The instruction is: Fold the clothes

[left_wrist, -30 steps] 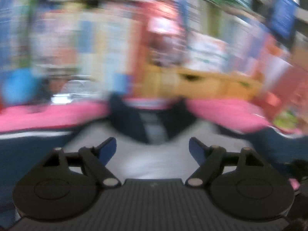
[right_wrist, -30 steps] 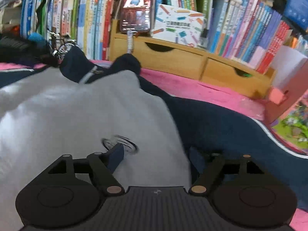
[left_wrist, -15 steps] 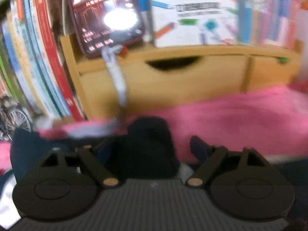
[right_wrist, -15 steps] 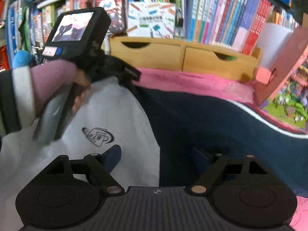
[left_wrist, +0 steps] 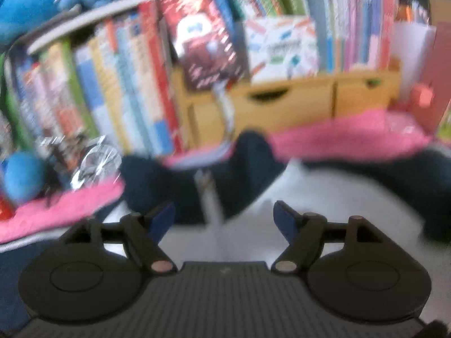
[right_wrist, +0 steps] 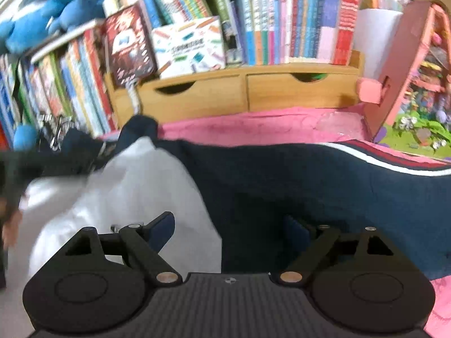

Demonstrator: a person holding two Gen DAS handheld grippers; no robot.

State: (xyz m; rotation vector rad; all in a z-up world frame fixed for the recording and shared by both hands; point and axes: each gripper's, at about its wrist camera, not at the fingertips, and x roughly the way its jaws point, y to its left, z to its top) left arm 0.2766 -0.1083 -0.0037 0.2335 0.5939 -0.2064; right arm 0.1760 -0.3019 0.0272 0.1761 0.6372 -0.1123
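**A:** How will that jacket [right_wrist: 282, 186] handle? It lies just ahead of both tools, on the pink cover [right_wrist: 253, 129].

**B:** Soft and light, I'd guess. Left hand-held gripper [left_wrist: 224, 217]: jaws apart and closing, nothing pinched, white panel [left_wrist: 310, 197] under it, dark collar [left_wrist: 225, 174] just beyond. Right hand-held gripper [right_wrist: 228, 229]: opening, empty, straddling the white/navy seam. The smooth white part looks slippery, so I'd grab the thicker collar or striped sleeve edge [right_wrist: 394, 163].

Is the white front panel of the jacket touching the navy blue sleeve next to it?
Touching. In the right wrist view the white panel lies directly against the navy blue sleeve, its edge overlapping the dark cloth with no pink cover showing between them.
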